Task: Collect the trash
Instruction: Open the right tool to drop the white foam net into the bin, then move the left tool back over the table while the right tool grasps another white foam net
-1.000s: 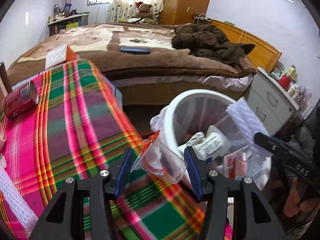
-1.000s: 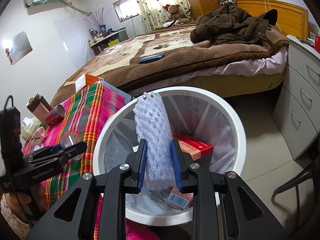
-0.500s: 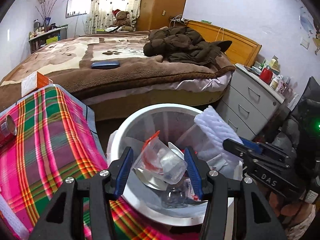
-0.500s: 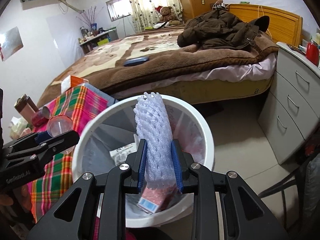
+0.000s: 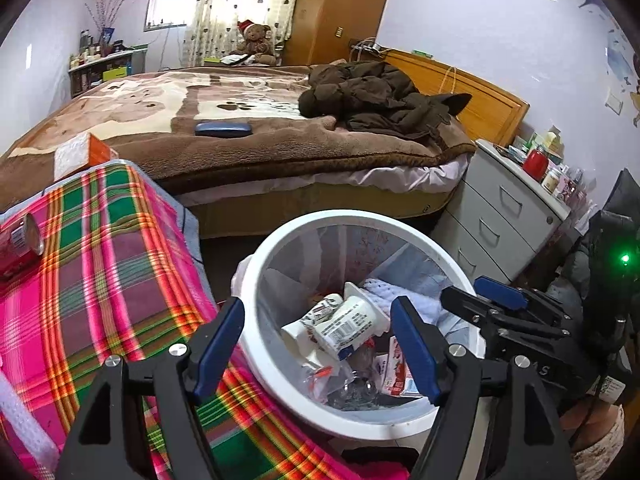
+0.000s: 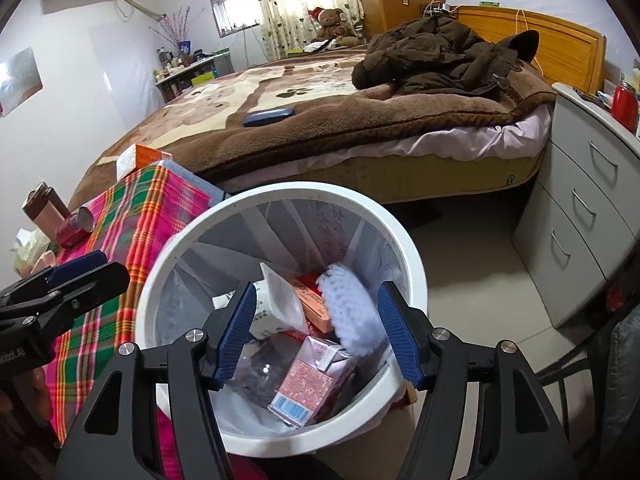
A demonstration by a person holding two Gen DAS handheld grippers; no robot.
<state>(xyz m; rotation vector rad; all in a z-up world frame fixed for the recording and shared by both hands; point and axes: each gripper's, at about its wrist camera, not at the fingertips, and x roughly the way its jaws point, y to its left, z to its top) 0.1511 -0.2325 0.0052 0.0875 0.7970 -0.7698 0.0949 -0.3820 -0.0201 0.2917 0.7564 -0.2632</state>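
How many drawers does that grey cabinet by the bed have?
3, stacked on the grey cabinet: top drawer, middle drawer, bottom drawer. None appears hidden.

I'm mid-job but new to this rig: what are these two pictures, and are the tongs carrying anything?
Each picture comes from a camera on a hand-held pair of tongs, looking along its two blue-padded fingers. Both hang over the white trash bin. The left tongs and right tongs have just been opening and hold nothing; a clear cup and a white foam net now lie in the bin among cartons. On the plaid cloth a red can remains.
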